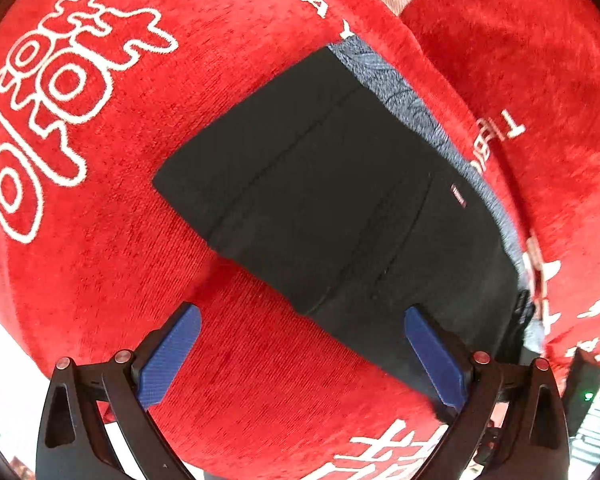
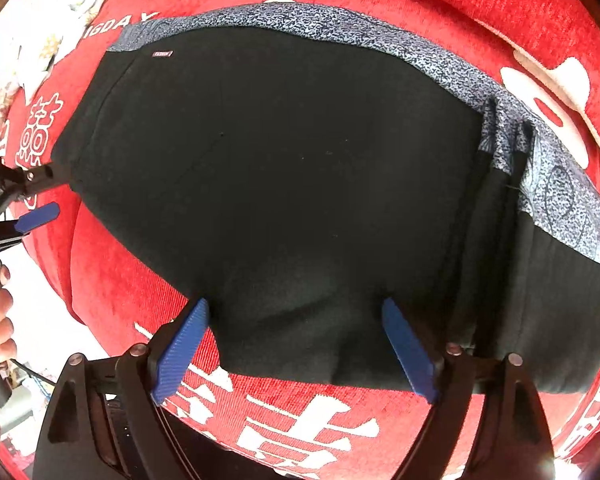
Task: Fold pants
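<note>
Already folded into a compact dark block, the pants (image 2: 284, 184) lie flat on the red cloth (image 1: 100, 264), their speckled blue-grey band (image 2: 340, 26) along the far edge and the long axis running left to right. Directly above the near hem, the right gripper (image 2: 296, 344) stands spread, its pads pressing on nothing. Off the block's left end hovers the left gripper (image 1: 302, 354), also spread and empty. White lettering reads "GDAY"; the small red tag (image 2: 162, 54) is illegible.
</note>
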